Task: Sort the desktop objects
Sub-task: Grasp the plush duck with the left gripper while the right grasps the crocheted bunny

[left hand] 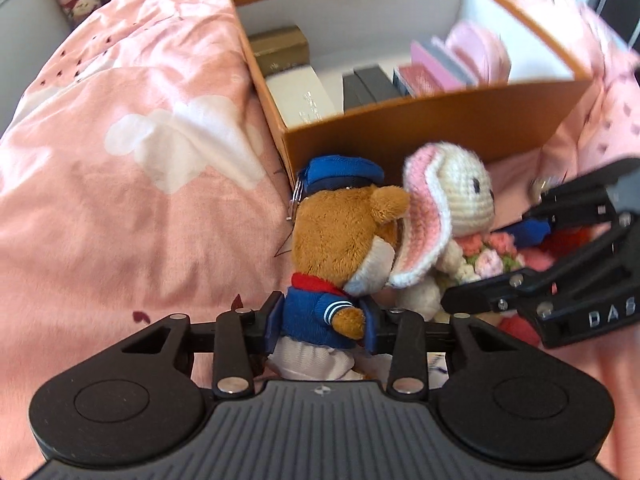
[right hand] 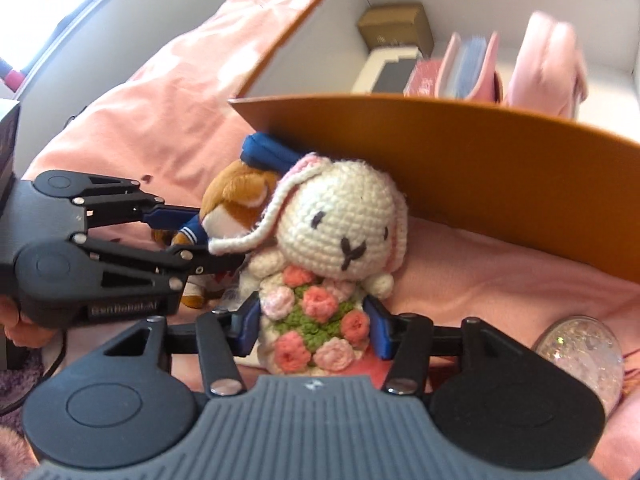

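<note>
Each gripper has a soft toy pinched at the waist, likely so the heads stay free and the bodies hang upright for a drop into the box. The left gripper [left hand: 322, 322] has its jaws drawn in narrow around the bear [left hand: 340, 240], blue pads pressed against its sailor jacket; the bear's capped head rises ahead of the jaws. The right gripper [right hand: 312, 326] holds the rabbit [right hand: 332, 240] the same way, jaws closed on its flowered belly. The two toys touch, the rabbit's ear draped against the bear's head.

The orange box [left hand: 420, 128] sits just beyond both sets of jaws, open-topped, already holding small cartons, books and a pink pouch, so it looks like the sorting destination. A glittery ball [right hand: 580, 352] lies on the pink blanket [left hand: 120, 200] to the right of the right jaws.

Readable writing is scant: "DAS" on the right gripper's body, and what seems to be "GenRobot.AI" on the left one, too blurred to be sure.
</note>
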The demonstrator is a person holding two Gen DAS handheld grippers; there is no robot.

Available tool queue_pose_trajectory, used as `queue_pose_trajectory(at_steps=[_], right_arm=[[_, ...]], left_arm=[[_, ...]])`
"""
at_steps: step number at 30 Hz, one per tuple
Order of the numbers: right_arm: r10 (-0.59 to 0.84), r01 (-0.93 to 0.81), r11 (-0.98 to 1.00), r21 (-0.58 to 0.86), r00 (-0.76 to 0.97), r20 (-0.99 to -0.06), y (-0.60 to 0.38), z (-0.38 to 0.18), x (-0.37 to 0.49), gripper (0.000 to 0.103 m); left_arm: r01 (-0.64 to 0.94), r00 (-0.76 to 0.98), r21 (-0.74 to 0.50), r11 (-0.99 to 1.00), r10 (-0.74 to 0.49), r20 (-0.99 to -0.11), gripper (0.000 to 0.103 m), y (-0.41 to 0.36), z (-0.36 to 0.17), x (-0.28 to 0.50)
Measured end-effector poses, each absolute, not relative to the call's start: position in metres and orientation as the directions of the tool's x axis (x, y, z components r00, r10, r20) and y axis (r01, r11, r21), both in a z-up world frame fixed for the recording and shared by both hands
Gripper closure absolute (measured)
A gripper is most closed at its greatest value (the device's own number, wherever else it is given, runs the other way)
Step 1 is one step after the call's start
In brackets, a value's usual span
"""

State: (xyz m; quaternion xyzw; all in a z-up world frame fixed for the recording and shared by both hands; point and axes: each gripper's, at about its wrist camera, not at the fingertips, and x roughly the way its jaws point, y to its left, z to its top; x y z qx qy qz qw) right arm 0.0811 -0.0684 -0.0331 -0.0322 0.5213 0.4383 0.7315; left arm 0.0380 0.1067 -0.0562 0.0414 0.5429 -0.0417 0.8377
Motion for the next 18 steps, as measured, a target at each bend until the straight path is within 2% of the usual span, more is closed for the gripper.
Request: queue_pose_trajectory(at_steps=[6,10,18], right_arm=[[0.643,-0.708,0.604,0.366,0.161,-0.749,-0.088,0.002,0.072,0.048],[0.694,-0.700,0.581,0.415,0.161,-0.701,-0.103,0.025,0.076,0.048],[0.754,-0.732,0.555,0.394,0.243,-0.610,-0.119,0.081,0.097,0.048]], left_arm=[[0.097,0.474,-0.064,0.993,-0.102,-0.875,0.062,0.109,-0.023,0.025],[0.089,0.514,-0.135,0.987,-0.162,-0.842,0.063,0.112,-0.001,0.021],[0.102,0.646,-0.202,0.974,-0.220,-0.731,0.064,0.101,0.047,0.035]])
